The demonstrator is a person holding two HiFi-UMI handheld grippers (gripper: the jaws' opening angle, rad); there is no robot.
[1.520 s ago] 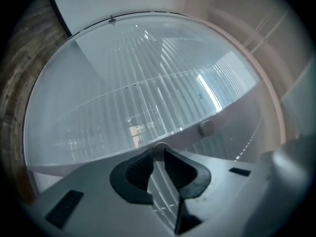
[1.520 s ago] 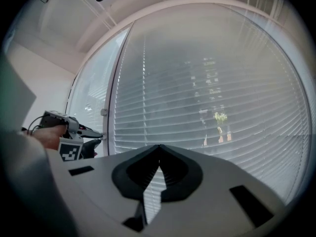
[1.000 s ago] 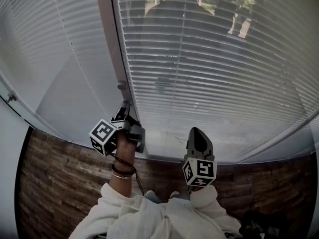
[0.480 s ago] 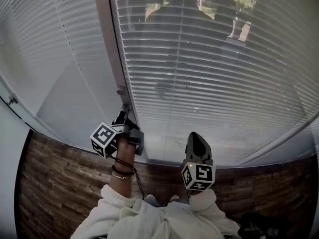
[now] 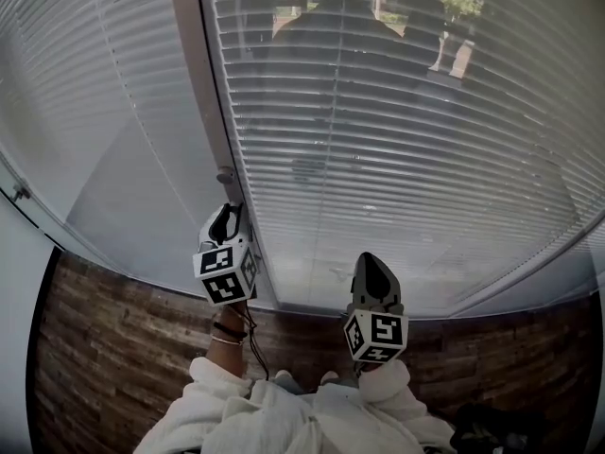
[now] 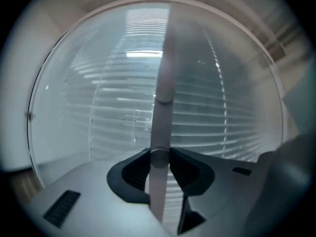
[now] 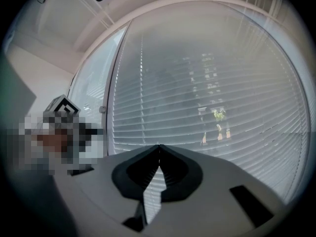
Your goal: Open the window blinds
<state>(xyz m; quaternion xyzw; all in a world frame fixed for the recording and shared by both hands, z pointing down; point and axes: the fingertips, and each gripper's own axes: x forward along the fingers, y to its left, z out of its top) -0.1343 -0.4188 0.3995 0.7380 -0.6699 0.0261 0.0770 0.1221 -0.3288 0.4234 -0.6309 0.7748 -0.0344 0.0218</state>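
Note:
White slatted blinds point(image 5: 397, 159) hang over the big window, their slats near flat, and the street shows faintly through them point(image 7: 197, 107). A thin pale tilt wand point(image 6: 163, 83) hangs in front of the frame post point(image 5: 225, 176). My left gripper point(image 6: 159, 158) is shut on the wand, with its pads pressed to both sides. Its jaws have just been opening slightly with the wand still between them. In the head view the left gripper point(image 5: 227, 218) points at the post. My right gripper point(image 5: 375, 265) is held level before the blinds. It is shut and holds nothing point(image 7: 159, 146).
A second blind point(image 5: 85, 112) covers the window on the left of the post point(image 5: 198, 93). Wooden floor point(image 5: 113, 348) runs below the sill. My white sleeves point(image 5: 284, 414) fill the bottom of the head view. The left gripper's marker cube point(image 7: 61, 107) shows at the left of the right gripper view.
My left gripper has rolled about its own axis on the wand, and its marker cube has swung from the left side to the top. The right gripper has stayed put.

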